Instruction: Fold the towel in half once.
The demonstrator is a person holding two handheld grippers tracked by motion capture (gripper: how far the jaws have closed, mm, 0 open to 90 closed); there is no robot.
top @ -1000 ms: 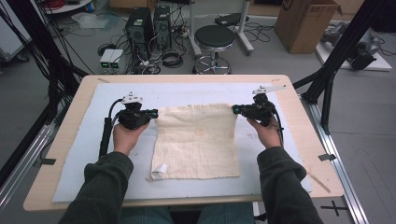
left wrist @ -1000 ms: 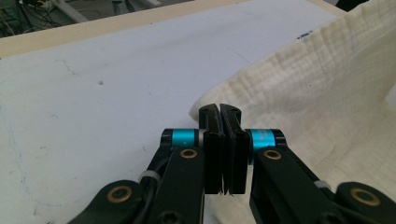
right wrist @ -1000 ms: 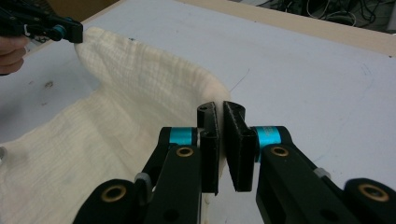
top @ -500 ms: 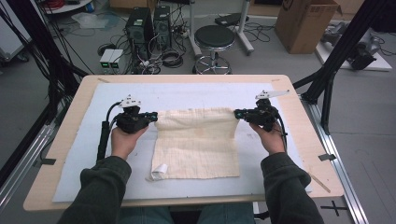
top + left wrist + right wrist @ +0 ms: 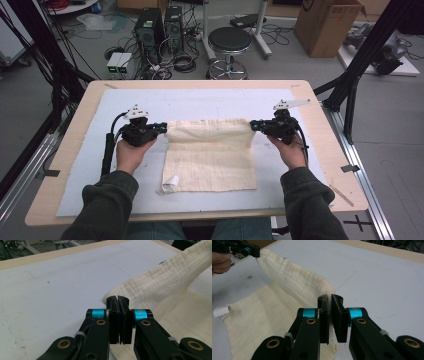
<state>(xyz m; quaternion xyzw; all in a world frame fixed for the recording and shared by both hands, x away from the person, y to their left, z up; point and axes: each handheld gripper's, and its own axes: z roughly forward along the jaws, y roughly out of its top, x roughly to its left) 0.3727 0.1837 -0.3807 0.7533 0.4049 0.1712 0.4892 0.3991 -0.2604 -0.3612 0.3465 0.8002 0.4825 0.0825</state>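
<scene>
Since the frame a second ago, both hands have drifted a little apart and slightly toward the far edge of the desk [image 5: 320, 107], drawing the cloth's far edge tauter between them; otherwise little has changed. The left gripper [image 5: 159, 128] is clamped on the far-left corner of the cream cloth [image 5: 210, 160], and the right gripper [image 5: 254, 125] is clamped on the far-right corner, each with its jaws pressed together on the fabric, as the gripper views show at close range [image 5: 117, 301] [image 5: 330, 300]. The relation that matters is the line joining the two corners: it runs straight across the desk, left to right, parallel to the far edge, and the cloth's body lies wholly on the person's side of that line, spread flat on the pale mat [image 5: 90, 165] toward the near edge. A small white label [image 5: 171, 182] curls up at the near-left corner. Each gripper is equally near its own corner, so neither arm leads. Any fold, by this reading, would carry the held edge toward the person over the lying cloth, with both hands keeping level so the edge lands square.
</scene>
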